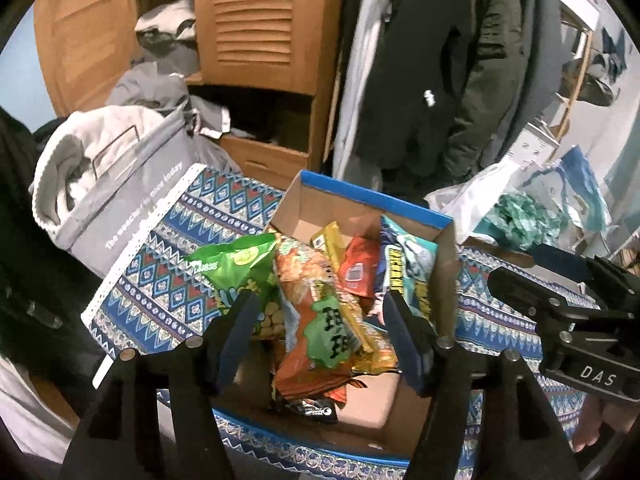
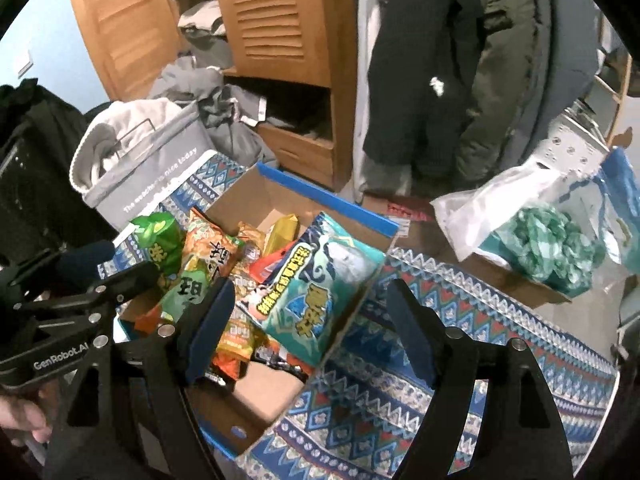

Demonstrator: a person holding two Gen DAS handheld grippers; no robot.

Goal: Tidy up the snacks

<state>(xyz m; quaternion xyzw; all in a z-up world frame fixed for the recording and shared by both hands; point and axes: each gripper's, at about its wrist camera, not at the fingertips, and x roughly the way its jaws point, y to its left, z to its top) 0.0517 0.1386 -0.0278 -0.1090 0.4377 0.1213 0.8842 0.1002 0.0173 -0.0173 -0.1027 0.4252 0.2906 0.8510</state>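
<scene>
Snack packets fill a cardboard box (image 1: pixel 362 204) with blue-edged walls, standing on a patterned cloth (image 1: pixel 160 280). A green bag (image 1: pixel 236 268) leans over the left wall; a teal bag (image 2: pixel 324 284) lies slanted against the right wall, long axis running from the far wall toward the camera. Bare cloth lies right of the box. The left gripper (image 1: pixel 320 324) and the right gripper (image 2: pixel 308 320) are both released, holding nothing, above the packets.

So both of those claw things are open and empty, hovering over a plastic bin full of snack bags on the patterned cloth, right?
Not a plastic bin: the snacks sit in a cardboard box with a blue rim, as the left wrist view shows. The rest holds: the left gripper and right gripper are open and empty, above the patterned cloth.
</scene>
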